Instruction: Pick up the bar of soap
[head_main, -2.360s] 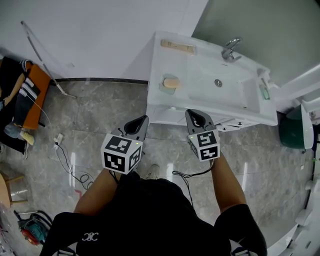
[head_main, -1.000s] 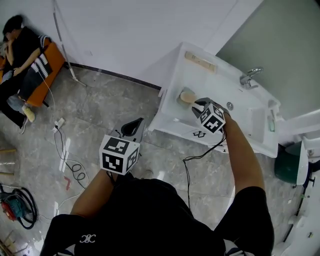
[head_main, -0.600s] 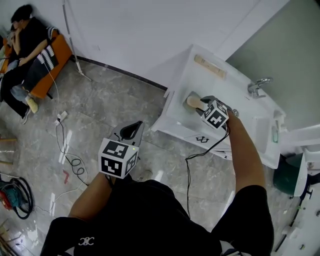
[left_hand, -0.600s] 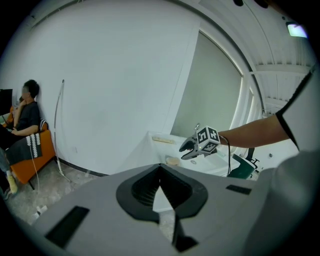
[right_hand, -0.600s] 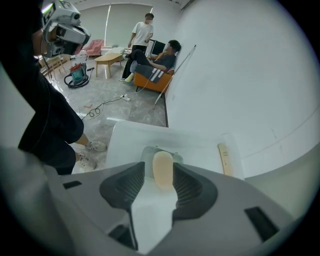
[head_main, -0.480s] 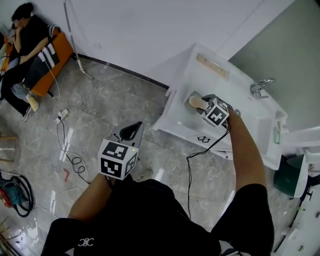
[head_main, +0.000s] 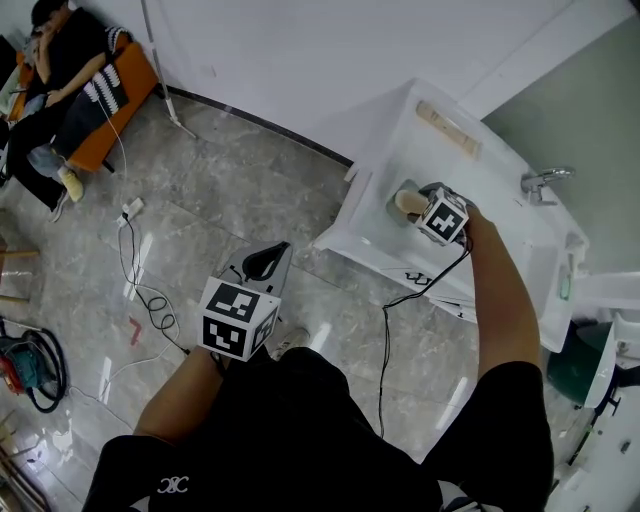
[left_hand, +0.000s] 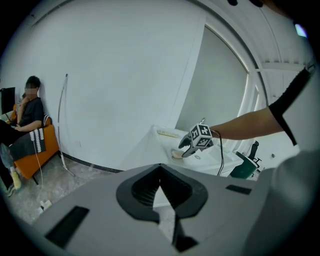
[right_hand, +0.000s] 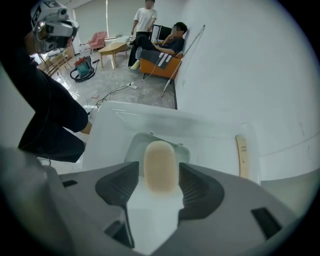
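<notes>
Having come down over sink (head_main: 385, 140) and just spread right gripper (right_hand: 159, 172) fingers around bar of soap (right_hand: 160, 155), not yet pinching; left gripper (left_hand: 161, 172) pressed shut. Ready to close.

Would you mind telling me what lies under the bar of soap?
A pale soap dish, resting on the white washstand. Only its rim shows; the soap covers its middle.
</notes>
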